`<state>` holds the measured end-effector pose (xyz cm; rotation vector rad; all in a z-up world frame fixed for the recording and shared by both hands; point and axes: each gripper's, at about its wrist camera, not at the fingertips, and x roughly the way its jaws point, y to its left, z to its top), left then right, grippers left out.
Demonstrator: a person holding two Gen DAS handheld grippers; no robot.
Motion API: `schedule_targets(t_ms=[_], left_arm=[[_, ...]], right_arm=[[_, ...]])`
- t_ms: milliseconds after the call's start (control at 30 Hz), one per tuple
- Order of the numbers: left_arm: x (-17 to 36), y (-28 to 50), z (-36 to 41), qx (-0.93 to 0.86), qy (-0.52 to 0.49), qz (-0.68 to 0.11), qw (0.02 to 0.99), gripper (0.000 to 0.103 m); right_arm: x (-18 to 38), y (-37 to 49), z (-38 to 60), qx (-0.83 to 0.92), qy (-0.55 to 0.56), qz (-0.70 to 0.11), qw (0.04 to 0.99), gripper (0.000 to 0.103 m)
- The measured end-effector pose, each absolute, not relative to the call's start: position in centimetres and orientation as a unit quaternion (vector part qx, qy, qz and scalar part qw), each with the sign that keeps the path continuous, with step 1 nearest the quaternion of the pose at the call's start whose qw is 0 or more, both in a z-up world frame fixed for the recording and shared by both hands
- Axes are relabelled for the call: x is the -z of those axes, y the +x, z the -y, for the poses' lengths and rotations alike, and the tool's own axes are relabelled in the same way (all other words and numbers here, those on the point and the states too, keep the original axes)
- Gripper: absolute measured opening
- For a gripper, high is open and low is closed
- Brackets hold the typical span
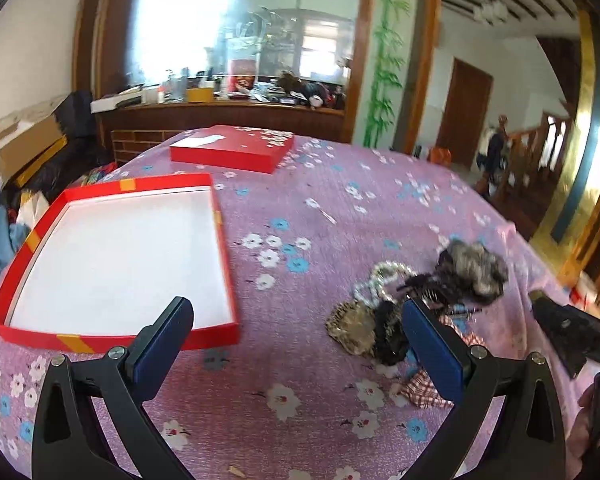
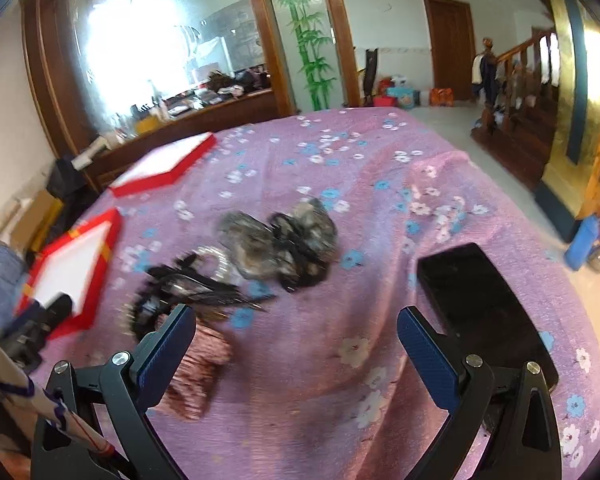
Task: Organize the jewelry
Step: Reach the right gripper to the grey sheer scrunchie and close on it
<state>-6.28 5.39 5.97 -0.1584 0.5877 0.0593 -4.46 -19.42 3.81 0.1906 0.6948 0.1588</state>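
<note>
An open red box (image 1: 116,256) with a white inside lies on the purple flowered cloth, left of my left gripper (image 1: 296,320), which is open and empty above the cloth. A pile of accessories lies to its right: a pearl bracelet (image 1: 384,280), a grey furry scrunchie (image 1: 476,270), a gold mesh piece (image 1: 354,330), black hair pieces and a checked cloth piece (image 1: 424,388). My right gripper (image 2: 296,328) is open and empty, just short of the same pile (image 2: 276,248). The red box also shows in the right wrist view (image 2: 80,268).
The red box lid (image 1: 236,148) lies farther back on the table. A black phone (image 2: 484,304) lies right of my right gripper. The table edge drops off on the right toward the floor and stairs. A cluttered wooden counter (image 1: 220,112) stands behind.
</note>
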Motion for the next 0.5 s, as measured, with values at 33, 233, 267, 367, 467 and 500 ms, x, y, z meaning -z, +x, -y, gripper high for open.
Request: schedule_targets(t_ms=[33, 233, 267, 367, 467, 500], left_arm=[[-6.0, -6.3, -5.8, -0.033, -0.085, -0.289, 0.953, 0.103], [-5.7, -5.9, -6.2, -0.032, -0.094, -0.299, 0.949, 0.103], [-5.7, -5.9, -6.1, -0.032, -0.092, -0.299, 0.949, 0.103], [-5.6, -5.9, -5.9, -0.032, -0.090, -0.299, 0.949, 0.103], [-5.4, -5.7, -5.7, -0.028, -0.089, -0.304, 0.948, 0.103], [-5.3, -5.6, -5.6, -0.028, -0.089, -0.305, 0.948, 0.103]], right_arm=[[-4.5, -4.3, 19.6, -0.085, 0.104, -0.337, 0.932, 0.103], [-6.0, -0.5, 20.0, -0.084, 0.137, -0.367, 0.916, 0.103], [-5.7, 0.6, 20.0, -0.081, 0.143, -0.381, 0.910, 0.103], [-4.3, 3.6, 19.5, -0.078, 0.151, -0.420, 0.891, 0.103], [-2.9, 6.1, 18.5, -0.073, 0.137, -0.452, 0.879, 0.103], [-2.5, 6.7, 18.1, -0.069, 0.128, -0.458, 0.877, 0.102]])
